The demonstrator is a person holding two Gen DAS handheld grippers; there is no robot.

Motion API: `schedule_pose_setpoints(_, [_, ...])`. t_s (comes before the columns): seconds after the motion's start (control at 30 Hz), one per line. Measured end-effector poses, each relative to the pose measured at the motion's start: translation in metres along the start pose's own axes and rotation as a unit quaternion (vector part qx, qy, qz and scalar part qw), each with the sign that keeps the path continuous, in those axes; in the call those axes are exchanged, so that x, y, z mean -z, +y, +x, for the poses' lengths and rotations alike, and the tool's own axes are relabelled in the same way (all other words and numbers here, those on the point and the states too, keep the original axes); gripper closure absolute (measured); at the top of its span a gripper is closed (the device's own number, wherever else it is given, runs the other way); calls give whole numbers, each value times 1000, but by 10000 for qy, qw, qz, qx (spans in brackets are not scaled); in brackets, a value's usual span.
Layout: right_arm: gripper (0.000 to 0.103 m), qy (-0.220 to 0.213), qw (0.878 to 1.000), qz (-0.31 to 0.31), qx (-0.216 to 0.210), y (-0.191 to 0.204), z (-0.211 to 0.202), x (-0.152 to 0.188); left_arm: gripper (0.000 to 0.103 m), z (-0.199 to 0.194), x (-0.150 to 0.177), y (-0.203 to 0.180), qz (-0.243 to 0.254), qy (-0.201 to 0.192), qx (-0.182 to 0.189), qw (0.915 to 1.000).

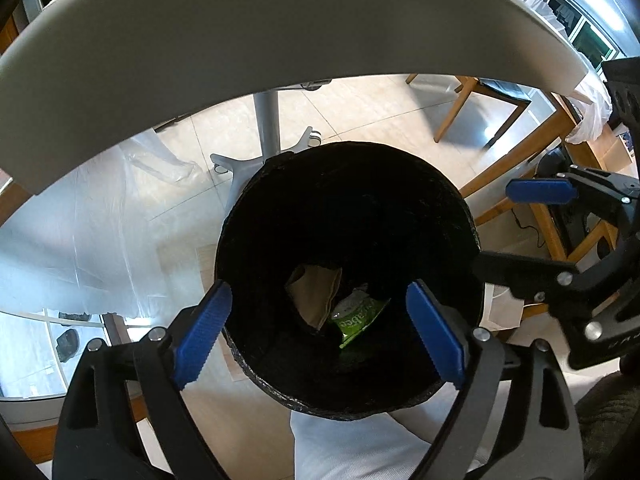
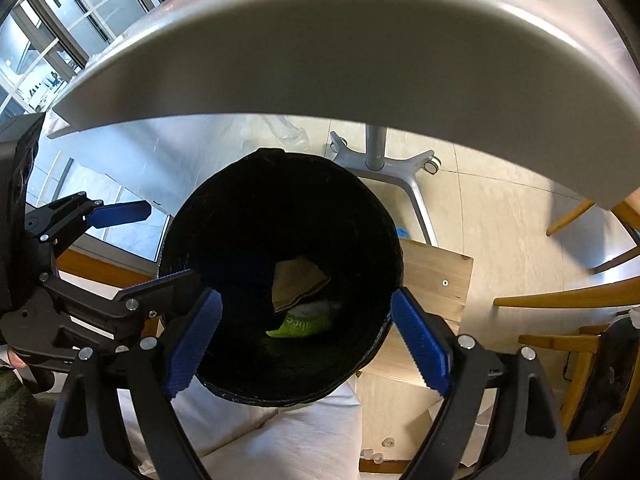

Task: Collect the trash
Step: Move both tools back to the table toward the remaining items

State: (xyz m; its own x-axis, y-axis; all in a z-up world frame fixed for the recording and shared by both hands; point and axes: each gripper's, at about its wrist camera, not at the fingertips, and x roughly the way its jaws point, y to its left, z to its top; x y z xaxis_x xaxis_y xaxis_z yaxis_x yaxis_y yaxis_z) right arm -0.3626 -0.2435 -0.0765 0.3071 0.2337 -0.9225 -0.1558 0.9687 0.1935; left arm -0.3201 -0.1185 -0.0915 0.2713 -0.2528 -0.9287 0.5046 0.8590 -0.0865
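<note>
Below the grey table edge [image 1: 200,40] on the tiled floor [image 2: 500,208], we see the black bin [image 1: 348,184] holding a brown paper scrap [image 1: 316,292] and green wrapper [image 1: 360,316]. Above it, our left gripper [image 1: 320,332] and right gripper [image 2: 304,336] gape wide (both empty).

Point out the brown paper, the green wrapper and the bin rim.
brown paper [image 2: 298,286], right wrist view, middle of the sheet.
green wrapper [image 2: 302,326], right wrist view, its green printed face.
bin rim [image 1: 280,162], left wrist view, far left edge.
</note>
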Motion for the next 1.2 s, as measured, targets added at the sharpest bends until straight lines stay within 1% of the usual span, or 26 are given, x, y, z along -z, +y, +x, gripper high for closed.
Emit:
schedule_pose_setpoints(0.13, [18,-139,9999,-80,38,-1,-17,3,13,-11,2,4,-4,-64,-28,10000])
schedule_pose_setpoints(0.2, [18,-254,9995,-202,56,2,-33,3,13,-26,3,6,7,-159,0,9999])
schedule_pose_setpoints(0.27, [18,-469,9982,-361,29,5,-56,3,13,-49,3,4,68,-382,77,9992])
schedule_pose_setpoints(0.3, [18,-678,9967,-455,49,7,-75,1,13,-62,2,3,110,-509,147,9985])
schedule_pose_setpoints(0.33, [18,-831,9953,-490,72,6,-88,-2,13,-75,2,1,159,-656,219,9975])
schedule_pose_setpoints(0.37, [17,-964,9941,-489,92,5,-99,-5,13,-93,0,-3,240,-887,272,9954])
schedule_pose_setpoints(0.43, [14,-1359,9901,-346,45,-4,-124,-22,13,-120,-9,-7,416,-1292,277,9904])
schedule_pose_setpoints(0.5, [14,-1637,9862,-249,19,-14,-135,-41,13,-130,-22,-9,527,-1478,153,9875])
schedule_pose_setpoints(0.53, [14,-1743,9844,-213,90,-19,-136,-54,13,-133,-31,-8,577,-1535,116,9864])
schedule_pose_setpoints(0.57, [14,-1781,9835,-182,250,-23,-133,-68,13,-133,-42,-8,630,-1616,91,9848])
schedule_pose_setpoints(0.63, [14,-1799,9829,-125,360,-30,-125,-93,13,-127,-62,-6,658,-1653,-47,9840])
schedule_pose_setpoints(0.73, [14,-1674,9857,125,164,-43,-106,-124,13,-113,-94,0,731,-1629,-198,9837])
schedule_pose_setpoints(0.77, [14,-1618,9865,185,182,-46,-98,-134,13,-105,-107,1,770,-1562,-216,9845])
schedule_pose_setpoints(0.83, [14,-1517,9880,269,97,-53,-89,-150,13,-93,-122,6,820,-1474,-262,9853])
schedule_pose_setpoints(1.03, [15,-1335,9879,696,-366,-63,-66,-179,13,-71,-147,11,863,-1253,-98,9883])
schedule_pose_setpoints(1.13, [22,-1236,9893,681,-377,-62,-57,-189,13,-63,-158,13,833,-1204,-17,9892])
schedule_pose_setpoints(1.2, [23,-1199,9896,690,-396,-61,-52,-193,14,-60,-164,13,846,-1199,6,9892])
